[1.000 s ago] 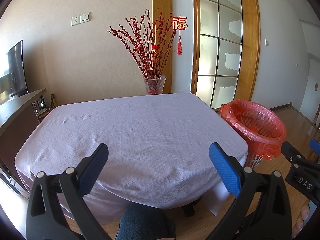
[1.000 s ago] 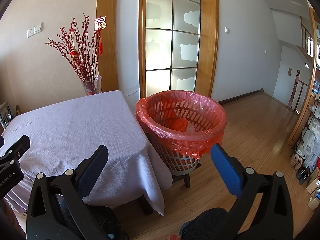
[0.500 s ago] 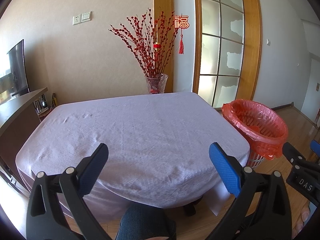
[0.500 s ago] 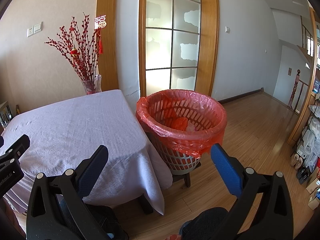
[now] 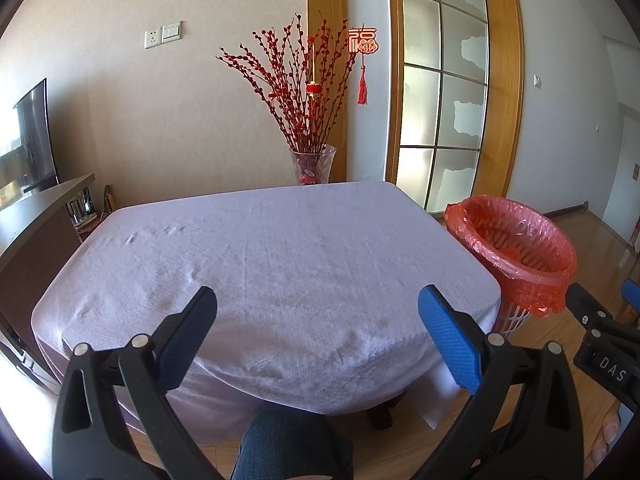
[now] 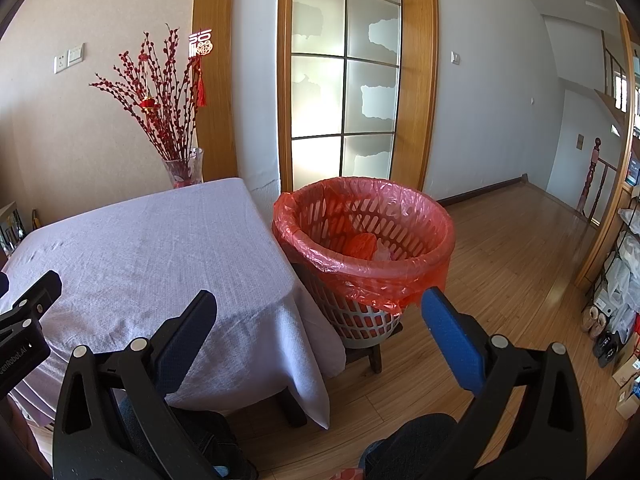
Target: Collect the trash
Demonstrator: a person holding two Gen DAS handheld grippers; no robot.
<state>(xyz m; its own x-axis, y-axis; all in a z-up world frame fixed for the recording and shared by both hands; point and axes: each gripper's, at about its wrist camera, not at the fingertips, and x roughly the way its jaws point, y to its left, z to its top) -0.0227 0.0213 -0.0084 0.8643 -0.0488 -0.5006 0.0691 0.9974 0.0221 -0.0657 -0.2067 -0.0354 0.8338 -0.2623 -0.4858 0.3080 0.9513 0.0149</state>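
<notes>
A white slatted basket lined with a red plastic bag stands on a low stool right of the table; the left wrist view shows the basket past the table's right edge. Red and pale crumpled trash lies inside it. My left gripper hangs open over the near edge of the lilac tablecloth, holding nothing. Also open and holding nothing, my right gripper hovers near the table's front right corner, just short of the basket. No loose trash shows on the cloth.
A glass vase of red branches stands at the table's far edge. A dark sideboard with a screen is at left. Wooden floor stretches right toward shelves and shoes. The person's knees show below both grippers.
Both views have barely shifted; the left wrist view drifted slightly left and up. Both grippers stay open.
</notes>
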